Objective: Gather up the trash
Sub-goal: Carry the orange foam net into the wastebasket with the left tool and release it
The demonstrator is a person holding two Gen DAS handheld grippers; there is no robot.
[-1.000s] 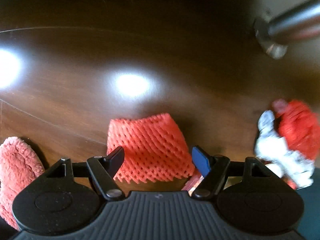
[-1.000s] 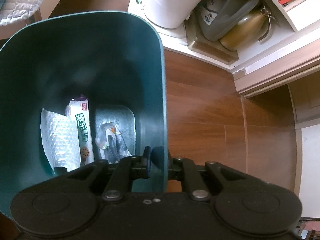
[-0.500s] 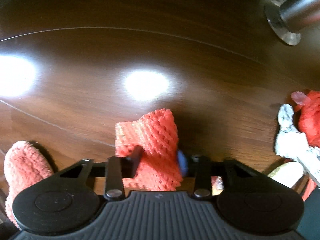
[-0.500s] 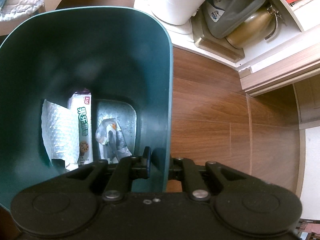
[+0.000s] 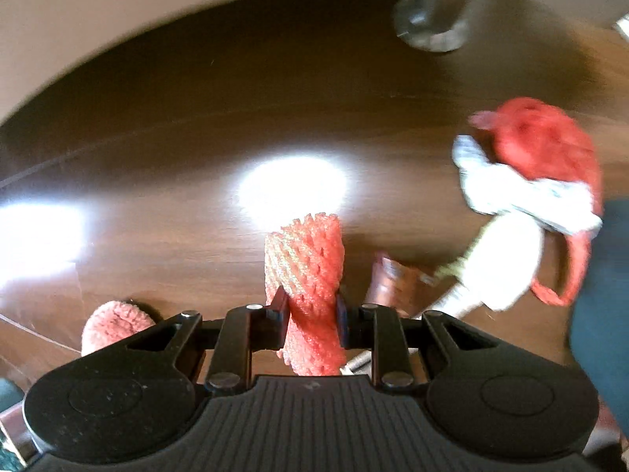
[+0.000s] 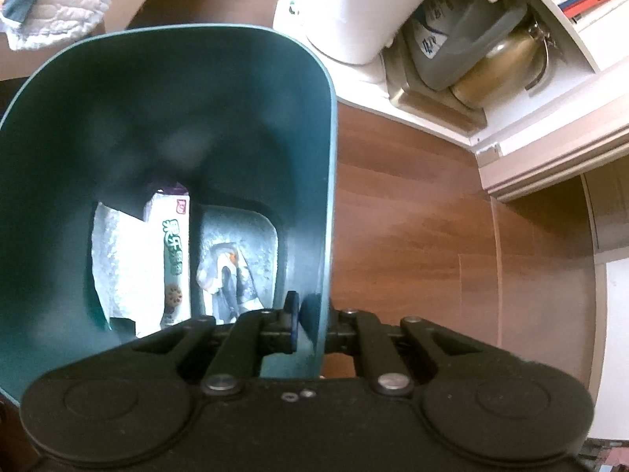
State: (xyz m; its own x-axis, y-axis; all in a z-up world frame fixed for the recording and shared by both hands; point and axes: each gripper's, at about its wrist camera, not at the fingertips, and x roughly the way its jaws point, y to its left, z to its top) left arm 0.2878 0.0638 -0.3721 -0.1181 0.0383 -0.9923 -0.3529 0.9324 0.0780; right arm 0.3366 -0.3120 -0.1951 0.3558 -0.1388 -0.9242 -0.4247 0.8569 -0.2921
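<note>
Left gripper (image 5: 309, 316): my jaws have just been closing and now pinch the foam net (image 5: 306, 275).
Right gripper (image 6: 310, 322): I have it clamped on the bin (image 6: 328, 181) wall.
Bin: wrappers (image 6: 173, 251) lie at its bottom.
Floor (image 5: 196, 126): dark glossy wood, glare spots; more trash (image 5: 526, 192) lies right.
Room: shelf (image 6: 558, 39) beyond the bin.

Dark glossy wooden floor (image 5: 165, 165) with bright glare patches. On it: round metal furniture foot (image 5: 430, 25), fuzzy pink slipper (image 5: 116, 324), blurred heap of red mesh bag (image 5: 546, 145), white crumpled wrappers (image 5: 507, 263), small brown packet (image 5: 395, 285).
</note>
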